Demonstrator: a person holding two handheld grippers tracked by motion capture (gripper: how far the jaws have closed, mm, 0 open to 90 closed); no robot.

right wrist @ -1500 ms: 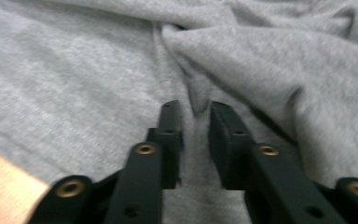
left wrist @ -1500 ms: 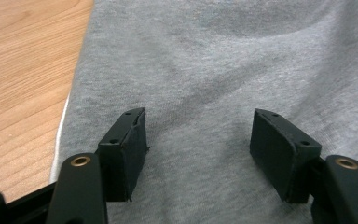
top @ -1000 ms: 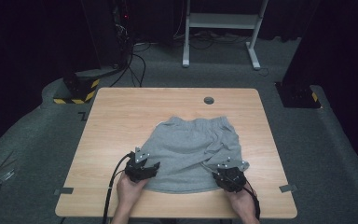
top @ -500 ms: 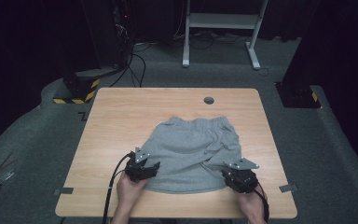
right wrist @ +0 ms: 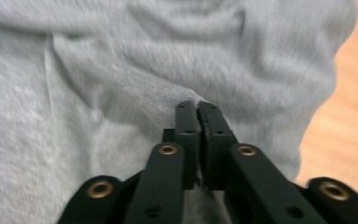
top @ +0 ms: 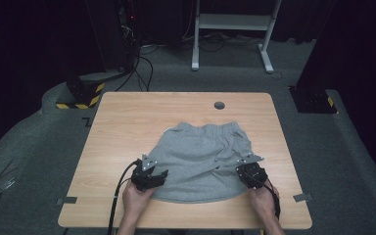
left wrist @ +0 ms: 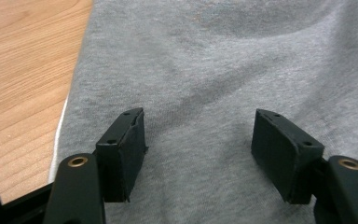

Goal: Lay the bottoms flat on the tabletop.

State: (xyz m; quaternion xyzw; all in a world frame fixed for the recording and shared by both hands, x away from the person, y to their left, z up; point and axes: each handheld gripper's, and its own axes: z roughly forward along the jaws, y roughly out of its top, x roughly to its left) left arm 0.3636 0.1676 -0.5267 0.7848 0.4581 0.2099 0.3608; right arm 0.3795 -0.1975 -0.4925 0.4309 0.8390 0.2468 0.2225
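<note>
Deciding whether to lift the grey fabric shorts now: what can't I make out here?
- Right hand-held gripper: jaws meet at a fold of the grey fabric shorts; blur hides how much cloth they pinch.
- High view: both gripper bodies cover their jaw tips.
- Left hand-held gripper: open; its own jaws hide the shorts' near hem.

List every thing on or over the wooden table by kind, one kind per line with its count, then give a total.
Grey garment: 1
Black two-jaw grippers, the left gripper and the right gripper: 2
Strips of grey tape on the table's near edge, left and right: 2
Total: 5
</note>
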